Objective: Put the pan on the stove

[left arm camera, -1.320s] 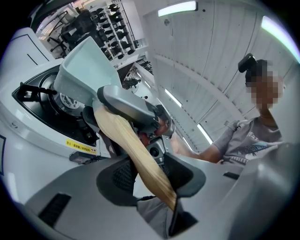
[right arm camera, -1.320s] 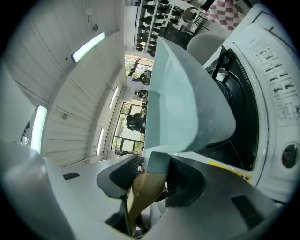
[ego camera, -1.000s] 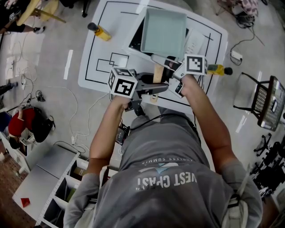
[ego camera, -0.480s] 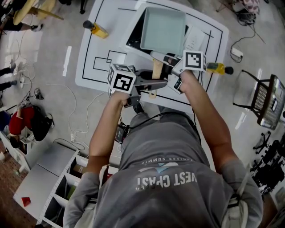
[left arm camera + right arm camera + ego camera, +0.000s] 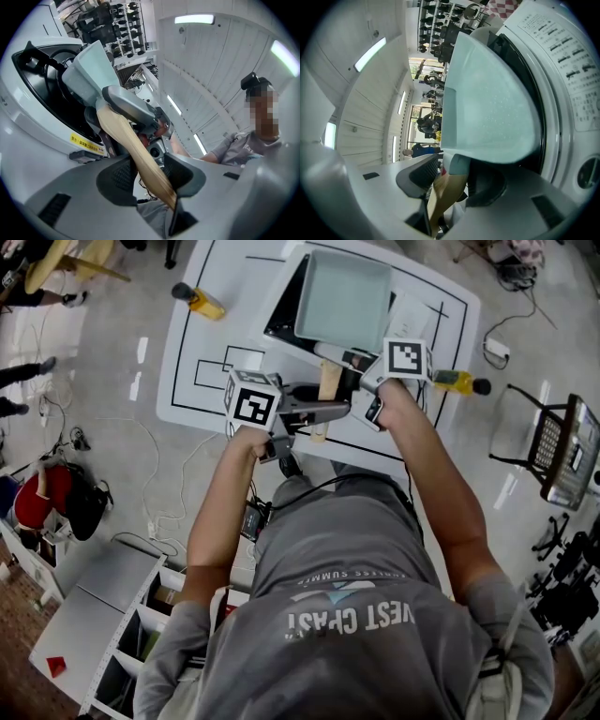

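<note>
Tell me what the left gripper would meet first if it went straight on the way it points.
The handle, held between its jaws; just beyond that, probably the right gripper, though depth is hard to judge.

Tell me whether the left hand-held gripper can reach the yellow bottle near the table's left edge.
Probably not yet: the left hand-held gripper is clamped on the pan's wooden handle. The table toward the yellow bottle looks unobstructed.

Lab workspace: line-marked table (image 5: 202,343), floor cables (image 5: 66,423)
</note>
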`<state>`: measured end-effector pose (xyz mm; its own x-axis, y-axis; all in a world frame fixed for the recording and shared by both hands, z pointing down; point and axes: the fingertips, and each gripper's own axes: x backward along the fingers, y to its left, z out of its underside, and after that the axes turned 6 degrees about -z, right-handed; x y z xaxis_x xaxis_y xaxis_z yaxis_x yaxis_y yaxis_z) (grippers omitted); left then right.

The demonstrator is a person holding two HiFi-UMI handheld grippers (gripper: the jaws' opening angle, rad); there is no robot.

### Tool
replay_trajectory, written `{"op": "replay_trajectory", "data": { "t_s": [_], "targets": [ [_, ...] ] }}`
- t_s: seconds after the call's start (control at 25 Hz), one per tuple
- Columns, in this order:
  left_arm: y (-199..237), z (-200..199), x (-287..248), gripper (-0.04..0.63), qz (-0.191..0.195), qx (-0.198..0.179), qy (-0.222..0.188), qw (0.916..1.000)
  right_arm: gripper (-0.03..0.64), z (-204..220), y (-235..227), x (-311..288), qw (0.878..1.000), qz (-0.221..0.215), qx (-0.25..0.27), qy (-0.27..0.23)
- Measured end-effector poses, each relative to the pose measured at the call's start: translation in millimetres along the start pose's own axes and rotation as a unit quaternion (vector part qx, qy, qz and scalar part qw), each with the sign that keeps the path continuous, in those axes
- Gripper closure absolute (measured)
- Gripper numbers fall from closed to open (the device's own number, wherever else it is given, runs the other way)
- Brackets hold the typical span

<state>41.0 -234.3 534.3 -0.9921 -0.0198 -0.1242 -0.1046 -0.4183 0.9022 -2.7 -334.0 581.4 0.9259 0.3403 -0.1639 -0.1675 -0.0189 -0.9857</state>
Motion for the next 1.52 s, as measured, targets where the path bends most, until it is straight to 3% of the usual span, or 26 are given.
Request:
{"op": "replay_trajectory", "data": {
  "t_s": [0.2, 0.44, 0.92, 1.16, 1.32, 1.52],
  "targets": [
    [0.6, 0.2, 0.4, 0.437, 0.003, 0.002, 0.003, 1.0, 0.434, 0.4, -1.8, 1.0, 1.0, 0.012, -0.012, 0.002],
    [0.3, 2.6, 4.9, 0.439, 0.005, 0.004, 0.0, 1.0, 0.371, 4.1, 7.2, -2.2, 0.999, -0.013, -0.034, 0.012],
    [10.2, 2.4, 8.3, 0.44, 0.013, 0.023, -0.037, 0.999, 0.363, 4.0, 6.2, 5.0, 0.999, -0.018, -0.051, -0.002],
    [14.0, 0.5, 7.0, 0.443, 0.003, 0.042, -0.055, 0.9976, 0.362, 4.4, 6.1, 13.8, 0.998, -0.015, -0.056, -0.022],
    [16.7, 5.7, 6.3, 0.448, 0.015, 0.081, -0.073, 0.9939, 0.347, 4.2, 7.4, 13.8, 0.998, -0.014, -0.056, -0.03],
    [22.6, 3.6, 11.0, 0.448, 0.001, 0.082, -0.078, 0.9936, 0.334, 2.3, 8.2, 15.1, 0.997, -0.019, -0.066, -0.034]
  ]
}}
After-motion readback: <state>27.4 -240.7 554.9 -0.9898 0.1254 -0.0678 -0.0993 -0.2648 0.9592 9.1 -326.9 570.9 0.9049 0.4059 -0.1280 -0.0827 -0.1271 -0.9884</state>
